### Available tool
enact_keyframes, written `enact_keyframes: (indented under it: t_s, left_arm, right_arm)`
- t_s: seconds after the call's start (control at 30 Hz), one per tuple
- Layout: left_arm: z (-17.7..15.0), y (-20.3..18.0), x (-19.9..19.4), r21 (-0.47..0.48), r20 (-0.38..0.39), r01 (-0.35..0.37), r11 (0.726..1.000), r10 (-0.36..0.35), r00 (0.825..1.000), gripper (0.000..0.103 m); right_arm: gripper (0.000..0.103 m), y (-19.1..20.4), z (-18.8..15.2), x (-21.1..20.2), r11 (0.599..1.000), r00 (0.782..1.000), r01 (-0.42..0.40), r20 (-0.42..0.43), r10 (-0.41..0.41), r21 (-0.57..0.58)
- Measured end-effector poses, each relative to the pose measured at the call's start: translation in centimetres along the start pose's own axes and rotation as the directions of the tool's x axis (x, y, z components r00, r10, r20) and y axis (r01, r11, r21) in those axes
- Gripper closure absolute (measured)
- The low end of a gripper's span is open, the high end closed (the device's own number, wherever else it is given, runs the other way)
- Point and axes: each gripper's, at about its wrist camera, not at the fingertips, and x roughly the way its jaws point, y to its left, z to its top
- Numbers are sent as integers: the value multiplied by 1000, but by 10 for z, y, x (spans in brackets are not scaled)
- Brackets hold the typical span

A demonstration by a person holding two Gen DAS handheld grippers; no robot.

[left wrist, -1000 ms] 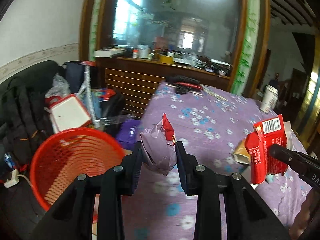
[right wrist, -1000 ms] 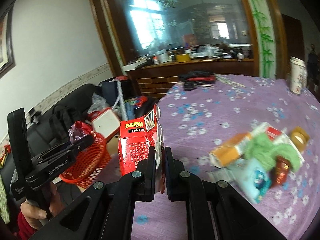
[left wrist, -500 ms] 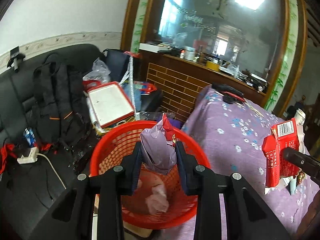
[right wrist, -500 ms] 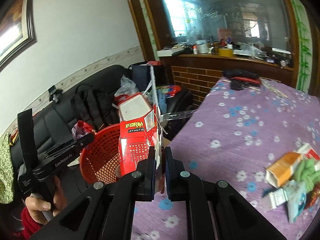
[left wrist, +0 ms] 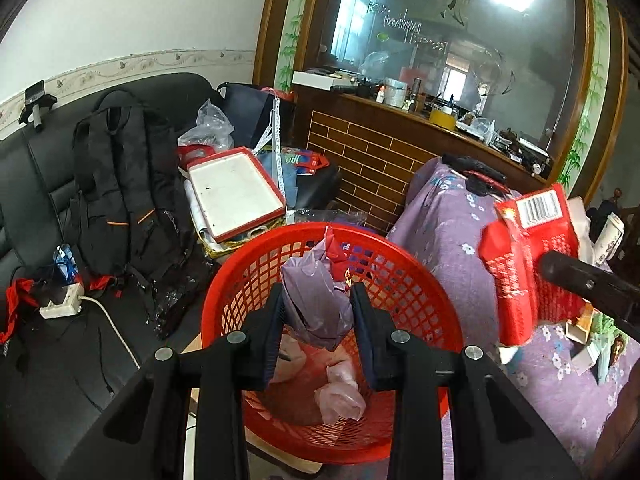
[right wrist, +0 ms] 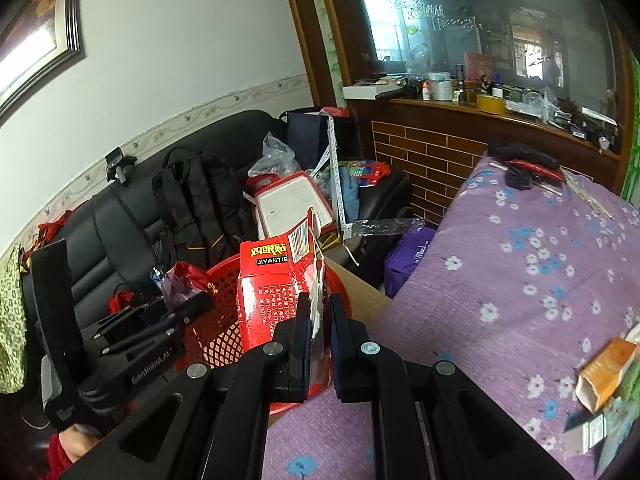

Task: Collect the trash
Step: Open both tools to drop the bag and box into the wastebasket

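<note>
Both grippers loaded | left gripper (left wrist: 318, 312) clamps bag (left wrist: 316, 300) over basket (left wrist: 432, 280); right gripper (right wrist: 320, 320) pinches box (right wrist: 276, 284), base hidden; basket rim partly occluded

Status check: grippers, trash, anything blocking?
Left gripper shut on purple wrapper, above red basket. Right gripper shut on red carton. Nothing blocking.

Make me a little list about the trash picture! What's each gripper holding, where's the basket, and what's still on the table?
left gripper: shut on the crumpled purple bag, held over the basket's opening
right gripper: shut on the torn red carton, at the basket's rim
red basket: on the floor beside the table, some crumpled wrappers already inside
table: purple flowered cloth; an orange carton and other small boxes still lie on it
trash dropped yet: no, both pieces still gripped
</note>
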Motion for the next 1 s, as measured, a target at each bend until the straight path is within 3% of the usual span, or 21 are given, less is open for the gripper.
enact_keyframes:
  t_s: [0.37,0.47,0.5,0.53,0.6,0.77,1.0]
  left_arm:
    - [0,7,13,-10,-21,0,1000,0,1000,72]
    - [2,7,14,-23,-25,8,1000,-9,1000,60]
    - [2,8,14,-30,-23,9,1000,-9,1000,50]
    - [3,10,13,-33,-17,7,999,-8,1000,45]
    - [5,8,10,-25,-4,8,1000,-8,1000,45]
    - [6,-4,4,-10,0,36,999,-36,999,44]
    - [-1,-67,2,109,-25,126,986,-124,992,42]
  right_arm:
    - [93,3,7,40,1000,999,19,-39,-19,7]
    - [87,1,11,46,1000,998,-8,-57,9,19]
    - [86,-1,12,44,1000,999,-3,-51,4,26]
    - [84,-5,13,41,999,999,-6,-43,7,33]
    - [78,-11,13,34,999,999,-5,-32,7,43]
    - [75,-36,3,4,996,1000,16,-10,-15,91]
    - [71,-86,-35,-53,979,995,100,0,-102,176]
